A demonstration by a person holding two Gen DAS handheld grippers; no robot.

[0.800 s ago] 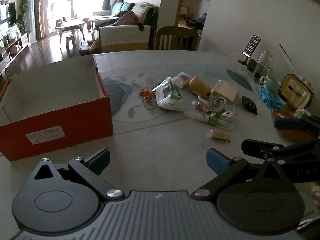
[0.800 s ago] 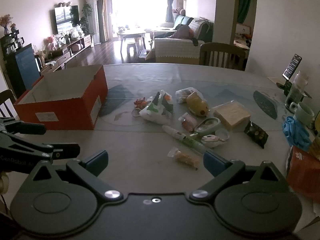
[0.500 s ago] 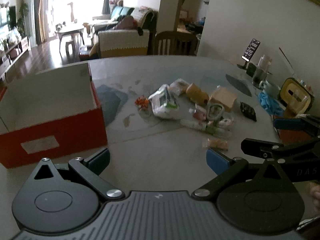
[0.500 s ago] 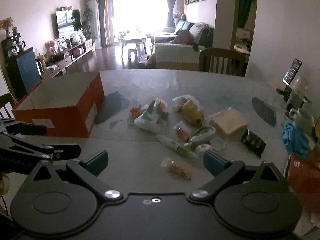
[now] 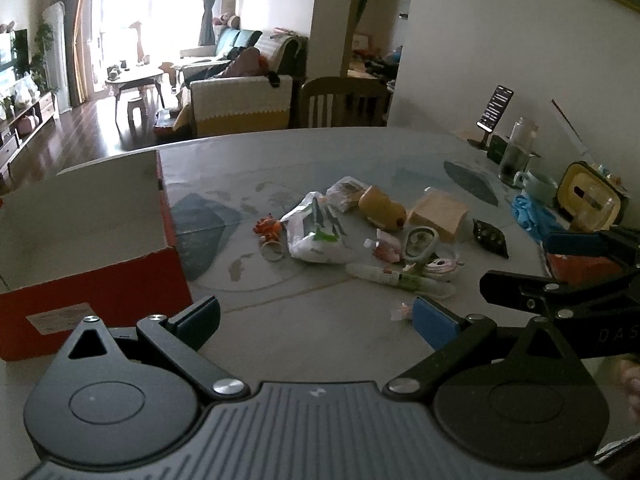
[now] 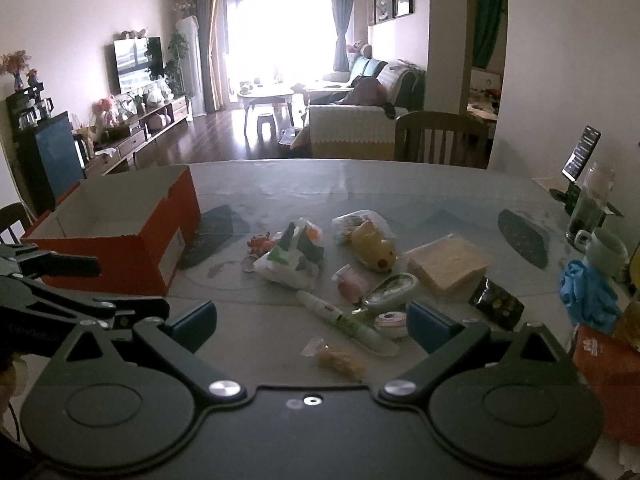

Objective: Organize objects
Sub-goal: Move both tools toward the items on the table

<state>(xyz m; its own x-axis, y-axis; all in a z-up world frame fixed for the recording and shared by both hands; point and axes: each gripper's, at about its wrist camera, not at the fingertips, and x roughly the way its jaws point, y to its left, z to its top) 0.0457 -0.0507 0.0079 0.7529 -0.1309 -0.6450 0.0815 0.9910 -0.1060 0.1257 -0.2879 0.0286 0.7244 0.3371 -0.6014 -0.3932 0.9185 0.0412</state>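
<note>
Both grippers [image 5: 316, 316] [image 6: 312, 322] hover level (jaws wide) above table [image 6: 440, 192].

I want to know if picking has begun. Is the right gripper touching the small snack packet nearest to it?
Apart. In the right wrist view, the right gripper is open and the small snack packet lies on the table between its fingers with clear gaps on both sides.

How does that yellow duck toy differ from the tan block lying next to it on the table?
The duck toy is rounded and bright yellow; the tan block is flat, square-cornered and paler. The duck lies bare, while the block looks wrapped in clear film. The duck sits nearer the red box; the block lies nearer the mug. Both rest on the table, outside the box.
</note>
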